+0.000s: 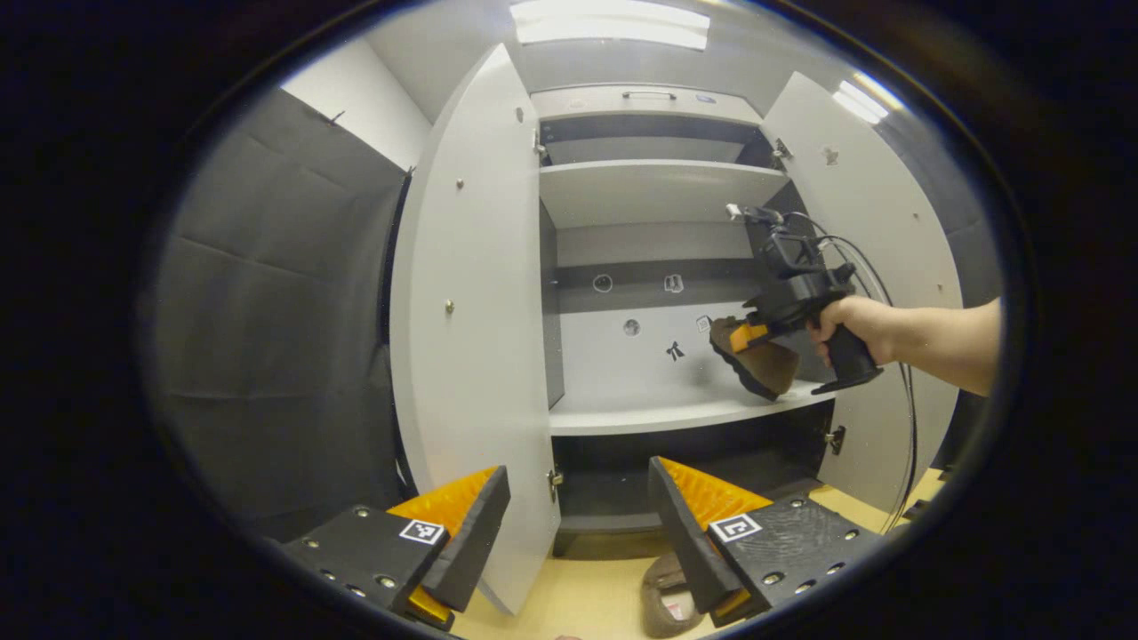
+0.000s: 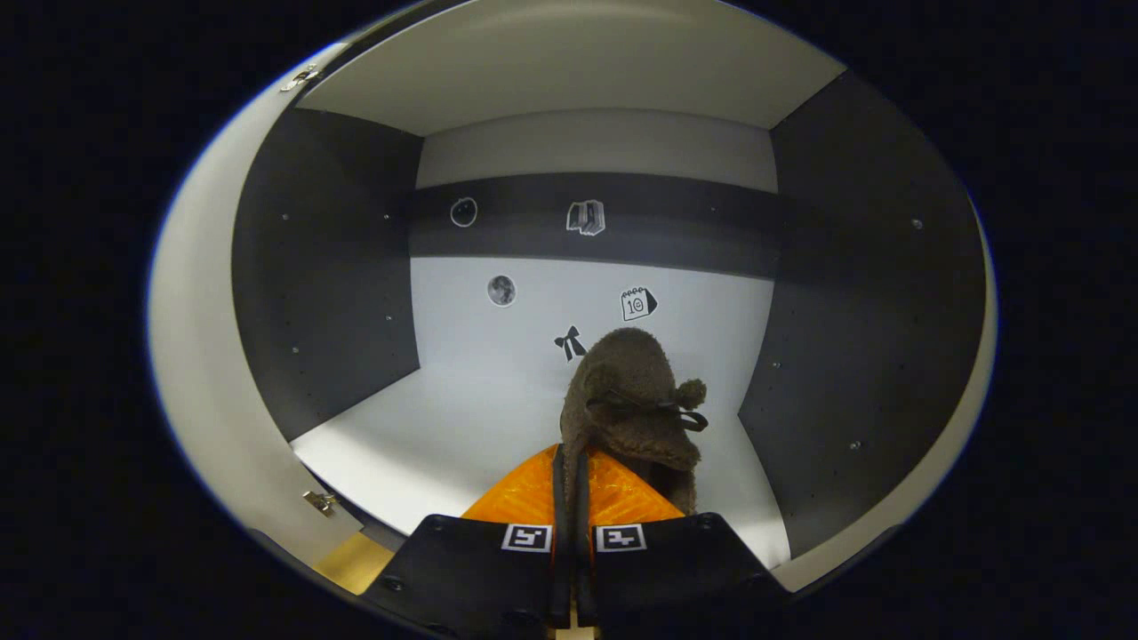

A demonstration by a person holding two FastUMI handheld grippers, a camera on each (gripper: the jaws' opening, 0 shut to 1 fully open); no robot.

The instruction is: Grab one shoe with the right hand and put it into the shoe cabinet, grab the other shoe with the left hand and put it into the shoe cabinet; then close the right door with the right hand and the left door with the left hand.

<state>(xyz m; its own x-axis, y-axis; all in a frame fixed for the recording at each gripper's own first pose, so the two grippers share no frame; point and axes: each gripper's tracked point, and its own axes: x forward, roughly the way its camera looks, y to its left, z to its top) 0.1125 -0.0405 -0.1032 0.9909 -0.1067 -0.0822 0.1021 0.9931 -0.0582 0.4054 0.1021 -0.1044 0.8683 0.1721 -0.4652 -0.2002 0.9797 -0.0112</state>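
Note:
A brown fuzzy shoe [image 2: 633, 400] hangs in my right gripper [image 2: 569, 476], whose fingers are shut on its edge, inside the cabinet above the white middle shelf [image 2: 444, 436]. In the left gripper view the same shoe [image 1: 756, 360] shows sole-out, tilted just over the shelf's [image 1: 640, 413] right end, held by the right gripper [image 1: 740, 336] in a person's hand [image 1: 858, 324]. My left gripper [image 1: 578, 511] stands open, low in front of the cabinet. The other brown shoe [image 1: 669, 603] lies on the floor just below it, partly hidden by the right finger.
The shoe cabinet stands with both doors open: the left door [image 1: 471, 338] swings toward me, the right door [image 1: 876, 231] stands beyond the arm. An upper shelf [image 1: 658, 173] sits above. A cable [image 1: 907, 409] hangs from the right gripper. The floor [image 1: 578, 596] is light wood.

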